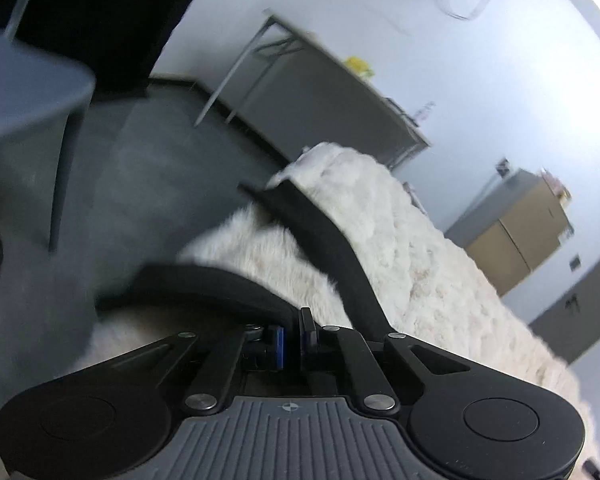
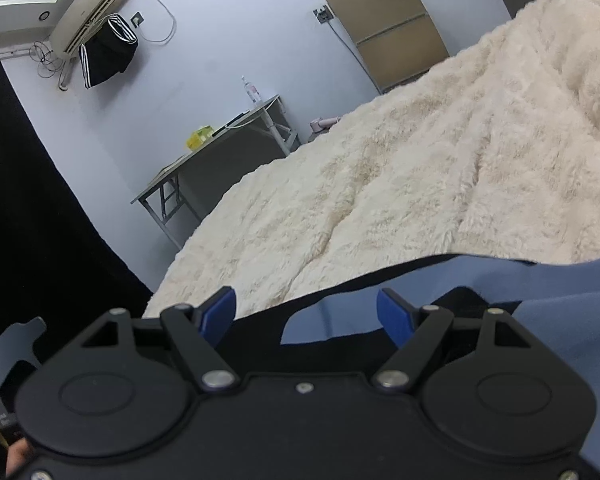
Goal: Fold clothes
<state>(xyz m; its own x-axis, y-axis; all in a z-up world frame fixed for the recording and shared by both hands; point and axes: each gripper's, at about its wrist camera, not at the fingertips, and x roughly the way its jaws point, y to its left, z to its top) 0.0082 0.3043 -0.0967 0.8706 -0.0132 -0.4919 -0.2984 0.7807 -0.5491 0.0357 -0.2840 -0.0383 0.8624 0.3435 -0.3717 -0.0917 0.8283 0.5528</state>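
Left tongs [image 1: 292,334] pinch the black strap [image 1: 324,236]; right tongs [image 2: 306,312] gape over the blue garment [image 2: 560,320].

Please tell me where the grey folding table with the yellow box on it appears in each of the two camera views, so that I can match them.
Left wrist view: the grey folding table is in the upper middle, tilted, running down to the right against the wall, beyond the fluffy cream blanket.
Right wrist view: the table is left of centre, behind the blanket's far edge.
Shared landmark: the yellow box on the table.
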